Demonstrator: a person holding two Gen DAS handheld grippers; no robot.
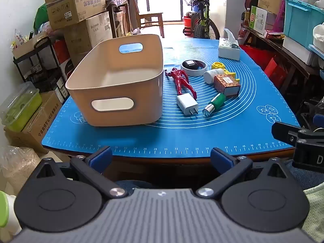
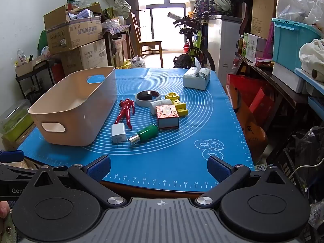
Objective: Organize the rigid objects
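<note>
A beige bin (image 1: 113, 85) (image 2: 66, 119) with handle slots stands on the left of the blue mat (image 1: 202, 133) (image 2: 182, 141), nothing visible inside. To its right lie a red figure (image 1: 181, 80) (image 2: 125, 112), a white charger (image 1: 187, 103) (image 2: 118, 133), a green bottle (image 1: 215, 103) (image 2: 144, 134), a patterned box (image 1: 227, 85) (image 2: 167, 115), a white bottle (image 1: 212, 75) (image 2: 160, 104), a yellow toy (image 1: 222, 68) (image 2: 178, 105) and a round tin (image 1: 194, 66) (image 2: 147, 98). My left gripper (image 1: 161, 158) and right gripper (image 2: 159, 167) are open and empty at the table's near edge.
A tissue box (image 1: 228, 49) (image 2: 196, 78) stands at the mat's far right. Cardboard boxes (image 1: 77, 16) are stacked left of the table, shelves with a teal crate (image 2: 291, 40) on the right, a bicycle (image 2: 192, 44) behind.
</note>
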